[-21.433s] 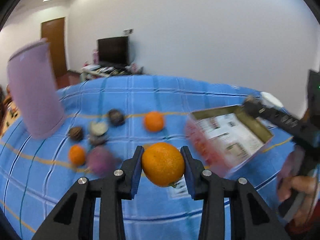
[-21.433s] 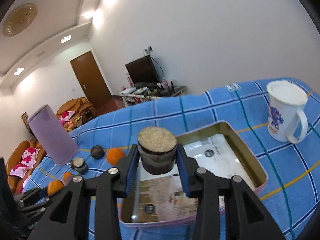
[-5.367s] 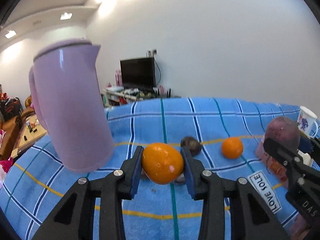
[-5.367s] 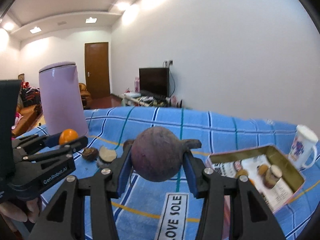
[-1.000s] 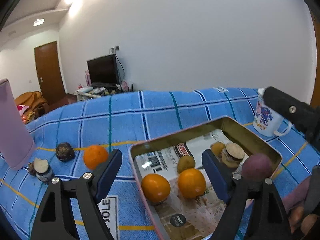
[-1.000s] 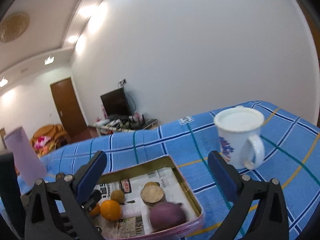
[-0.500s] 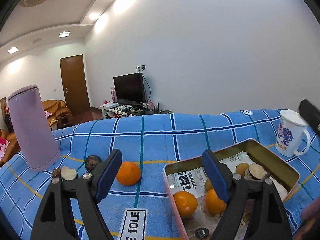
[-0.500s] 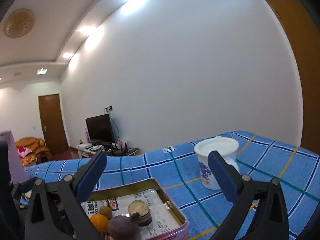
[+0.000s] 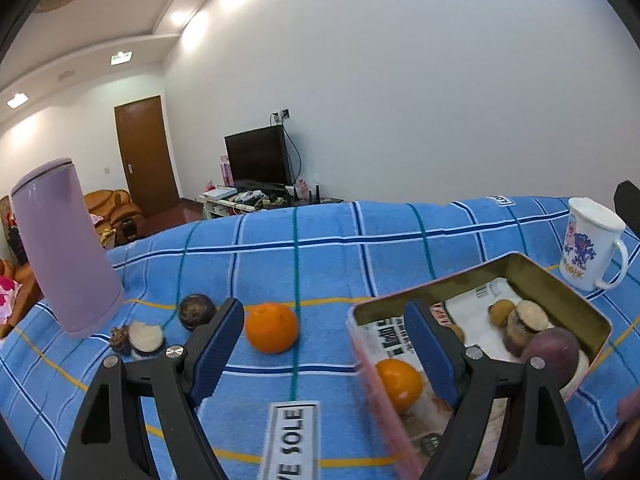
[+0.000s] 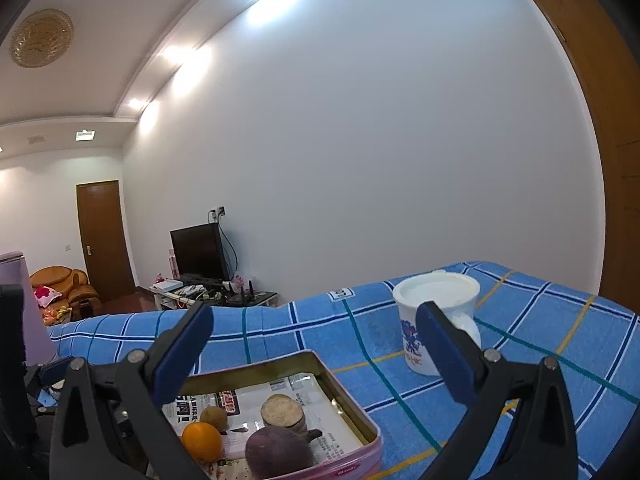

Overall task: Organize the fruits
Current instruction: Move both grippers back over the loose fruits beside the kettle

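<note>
The round orange fruit lies loose on the blue checked cloth covering the counter, beside the shallow gold-lined pink tin that already gathers an orange, a purple fruit and some brown ones. It seems the likely next pick. Both the left hand-held gripper and the right hand-held gripper hover with jaws wide apart and empty, probably readied for loose fruit.

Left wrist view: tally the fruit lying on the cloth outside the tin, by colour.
orange fruit: 1
dark round fruit: 1
cut fruit with pale face: 1
small brown piece: 1
Total: 4
</note>
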`<state>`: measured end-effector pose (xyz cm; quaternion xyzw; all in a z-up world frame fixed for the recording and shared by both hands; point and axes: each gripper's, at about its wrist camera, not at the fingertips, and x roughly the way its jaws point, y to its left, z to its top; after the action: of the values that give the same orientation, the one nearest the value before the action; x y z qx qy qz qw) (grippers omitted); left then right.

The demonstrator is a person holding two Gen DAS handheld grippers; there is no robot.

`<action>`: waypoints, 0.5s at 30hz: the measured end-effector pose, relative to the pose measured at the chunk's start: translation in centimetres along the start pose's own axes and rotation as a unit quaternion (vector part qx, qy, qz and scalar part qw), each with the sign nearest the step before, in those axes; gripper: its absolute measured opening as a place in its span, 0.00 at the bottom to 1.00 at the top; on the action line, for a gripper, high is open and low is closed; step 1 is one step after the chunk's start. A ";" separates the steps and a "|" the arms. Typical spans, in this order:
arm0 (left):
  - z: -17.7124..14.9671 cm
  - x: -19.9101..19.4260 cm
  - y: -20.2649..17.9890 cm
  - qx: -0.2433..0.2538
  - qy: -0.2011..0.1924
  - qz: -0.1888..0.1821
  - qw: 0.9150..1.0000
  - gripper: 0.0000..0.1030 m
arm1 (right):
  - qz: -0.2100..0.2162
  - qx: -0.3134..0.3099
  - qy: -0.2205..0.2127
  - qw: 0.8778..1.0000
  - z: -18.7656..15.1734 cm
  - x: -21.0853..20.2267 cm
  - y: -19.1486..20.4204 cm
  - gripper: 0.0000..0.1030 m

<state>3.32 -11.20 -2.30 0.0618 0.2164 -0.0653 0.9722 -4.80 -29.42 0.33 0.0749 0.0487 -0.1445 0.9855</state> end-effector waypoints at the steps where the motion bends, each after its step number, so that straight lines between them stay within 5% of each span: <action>1: -0.1 -0.1 0.3 0.002 -0.003 0.001 1.000 0.81 | -0.002 0.002 0.007 1.000 -0.1 0.1 0.1 1.00; 6: -0.4 -0.3 1.5 0.036 -0.012 0.005 0.999 0.81 | -0.010 0.019 0.050 0.999 -0.7 0.9 0.6 1.00; 15: -0.7 -0.6 5.5 0.020 -0.029 0.027 0.999 0.81 | -0.012 0.021 0.090 0.996 -1.9 1.1 3.7 1.00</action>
<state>3.30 -5.59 -2.17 0.0850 0.1850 -0.0447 0.9780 -2.81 -25.94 -1.14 0.1073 0.1347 -0.1502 0.9735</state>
